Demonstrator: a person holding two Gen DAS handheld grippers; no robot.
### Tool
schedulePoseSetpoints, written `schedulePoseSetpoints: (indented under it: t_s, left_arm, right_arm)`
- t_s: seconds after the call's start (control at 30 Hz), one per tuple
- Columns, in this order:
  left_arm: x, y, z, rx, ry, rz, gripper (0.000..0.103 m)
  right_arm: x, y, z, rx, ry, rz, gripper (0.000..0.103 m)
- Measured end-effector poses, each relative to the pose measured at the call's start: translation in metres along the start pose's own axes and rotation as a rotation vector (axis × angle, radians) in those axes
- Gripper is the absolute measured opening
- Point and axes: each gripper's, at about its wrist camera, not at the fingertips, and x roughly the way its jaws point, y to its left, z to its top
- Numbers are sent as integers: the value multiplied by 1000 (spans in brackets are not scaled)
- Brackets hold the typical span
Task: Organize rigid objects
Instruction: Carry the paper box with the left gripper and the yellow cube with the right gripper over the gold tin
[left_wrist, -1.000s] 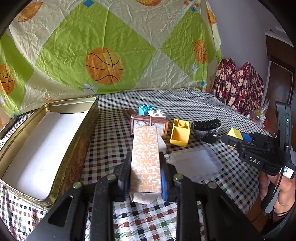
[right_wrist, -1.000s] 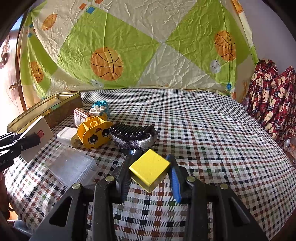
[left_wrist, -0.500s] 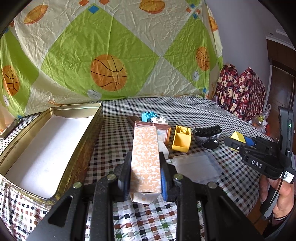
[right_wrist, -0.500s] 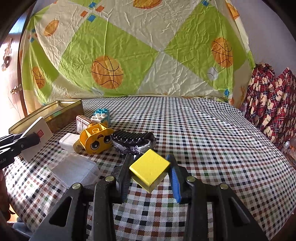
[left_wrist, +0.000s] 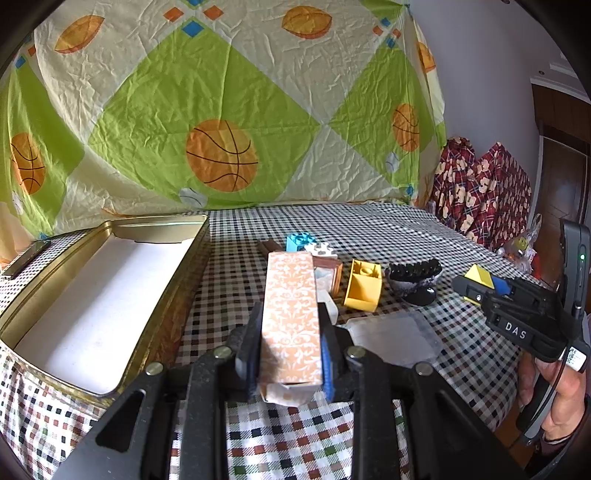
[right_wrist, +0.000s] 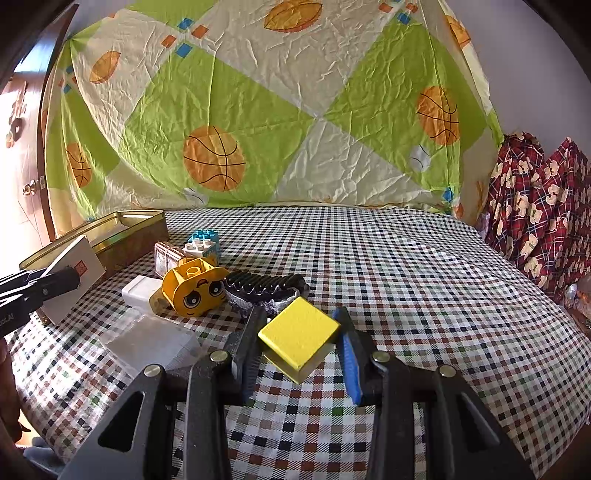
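Through the left wrist camera, my left gripper (left_wrist: 290, 349) stayed clamped on the patterned box (left_wrist: 291, 314), now raised higher beside the open tin (left_wrist: 110, 295) at the table's left edge. Through the right wrist camera, my right gripper (right_wrist: 299, 343) kept gripping the yellow cube (right_wrist: 298, 338), above the checkered cloth (right_wrist: 424, 295); toy blocks (right_wrist: 195, 291) lay ahead.
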Motion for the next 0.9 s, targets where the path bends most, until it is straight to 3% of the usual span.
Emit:
schedulePoseSetpoints:
  t_s: [0.3,0.9]
  left_arm:
    - [-5,0,-1,-1,-37,9,24]
    - [-20,1,-4,2,-157,27,24]
  right_arm:
    - [-5,1,-2,-1,-36,-9,40]
    - [-20,16,-2,-71,-140,-111,40]
